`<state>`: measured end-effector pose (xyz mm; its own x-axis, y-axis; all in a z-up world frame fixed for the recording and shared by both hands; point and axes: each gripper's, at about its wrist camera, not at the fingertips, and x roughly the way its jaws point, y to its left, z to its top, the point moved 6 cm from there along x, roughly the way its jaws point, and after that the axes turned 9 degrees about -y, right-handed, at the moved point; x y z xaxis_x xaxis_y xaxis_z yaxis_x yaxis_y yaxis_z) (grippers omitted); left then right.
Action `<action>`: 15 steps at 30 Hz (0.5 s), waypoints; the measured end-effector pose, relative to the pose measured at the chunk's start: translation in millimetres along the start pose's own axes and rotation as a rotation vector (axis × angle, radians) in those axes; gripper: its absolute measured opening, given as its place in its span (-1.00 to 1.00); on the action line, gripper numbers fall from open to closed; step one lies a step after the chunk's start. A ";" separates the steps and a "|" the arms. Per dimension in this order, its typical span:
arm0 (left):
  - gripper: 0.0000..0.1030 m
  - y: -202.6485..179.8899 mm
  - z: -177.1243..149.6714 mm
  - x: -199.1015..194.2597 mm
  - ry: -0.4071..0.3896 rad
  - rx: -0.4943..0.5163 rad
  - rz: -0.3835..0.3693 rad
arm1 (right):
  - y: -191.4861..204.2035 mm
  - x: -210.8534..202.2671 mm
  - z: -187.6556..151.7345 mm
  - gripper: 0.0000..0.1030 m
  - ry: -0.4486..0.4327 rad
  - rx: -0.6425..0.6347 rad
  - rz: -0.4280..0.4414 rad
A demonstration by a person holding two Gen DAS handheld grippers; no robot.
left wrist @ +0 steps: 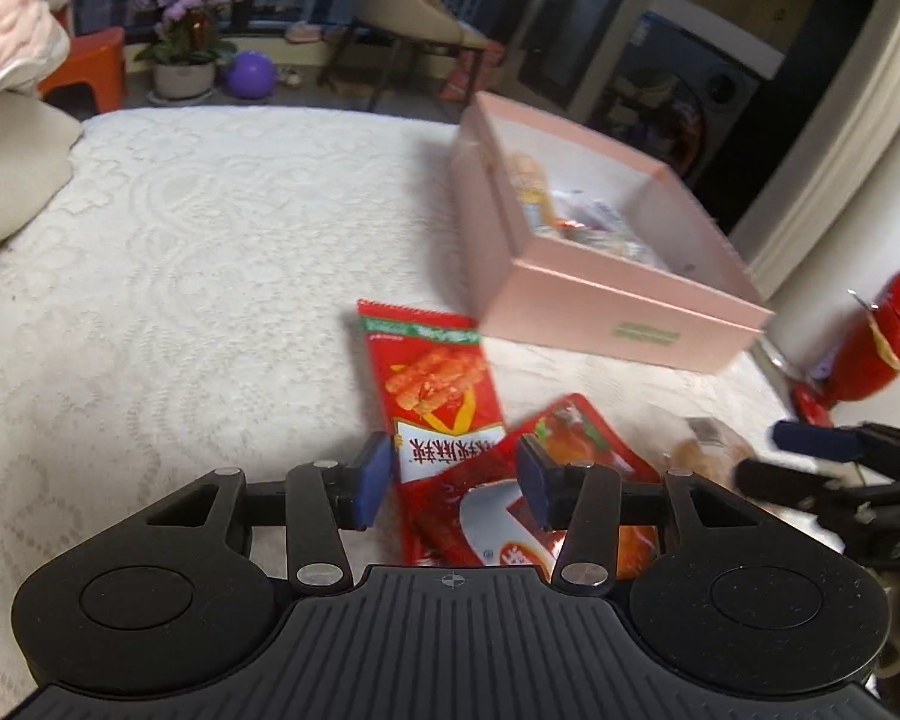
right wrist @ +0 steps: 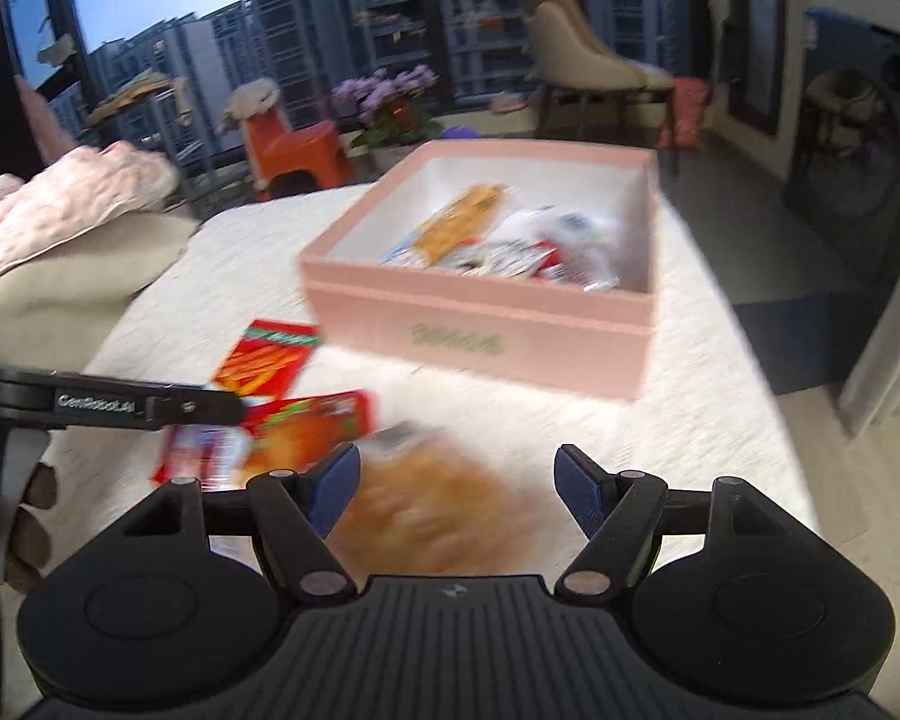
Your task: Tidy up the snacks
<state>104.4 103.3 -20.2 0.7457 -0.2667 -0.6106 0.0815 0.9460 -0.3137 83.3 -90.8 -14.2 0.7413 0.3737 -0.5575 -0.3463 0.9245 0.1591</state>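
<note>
Two red foil snack packets lie loose on the cream lace-patterned bedspread, just in front of the pale pink cardboard box that already holds a jumble of wrappers. The taller red packet with orange snack pictures points toward the box, and the second red packet with a white bowl printed on it overlaps its near end. A third item, a blurred orange-brown clear-wrapped bun, sits to the right of them.

The left gripper hangs above the overlap of the two red packets with its blue pads apart and nothing pinched between them. The right gripper is spread wide over the bun, also holding nothing, though motion blur makes it impossible to say whether a pad brushes the wrapper.

The step in hand looks like a double pick, one snack per gripper. Several things could spoil it. Because the red packets overlap, closing the left jaws there may catch both, or drag the upper one and flick the lower aside. Foil is slick and flat, so a shallow pinch could slip. The soft bedspread gives way underneath, and the pads might snag the lace. The two grippers work close together, so a collision is possible.
</note>
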 end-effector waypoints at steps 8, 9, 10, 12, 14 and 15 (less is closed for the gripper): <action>-0.03 -20.3 -16.6 -42.9 0.048 0.045 -0.053 | 46.1 -25.6 -13.1 0.40 0.082 -0.164 0.079; -0.04 -25.3 -23.3 -48.1 0.062 0.072 -0.061 | 48.4 -28.9 -16.0 0.40 0.091 -0.167 0.094; -0.04 -30.3 -30.6 -53.5 0.074 0.097 -0.072 | 50.3 -31.9 -19.9 0.40 0.100 -0.166 0.107; -0.04 -40.3 -46.4 -62.0 0.106 0.143 -0.092 | 52.0 -35.9 -26.2 0.40 0.118 -0.148 0.131; -0.05 -48.0 -61.7 -68.4 0.135 0.186 -0.102 | 53.3 -39.1 -33.7 0.40 0.126 -0.137 0.140; -0.05 -51.6 -69.8 -70.7 0.148 0.214 -0.099 | 54.3 -40.2 -37.1 0.40 0.128 -0.136 0.138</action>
<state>1.2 60.4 -11.6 0.6236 -0.3689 -0.6893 0.2986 0.9272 -0.2261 13.4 -58.4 -13.4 0.6056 0.4757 -0.6380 -0.5204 0.8432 0.1347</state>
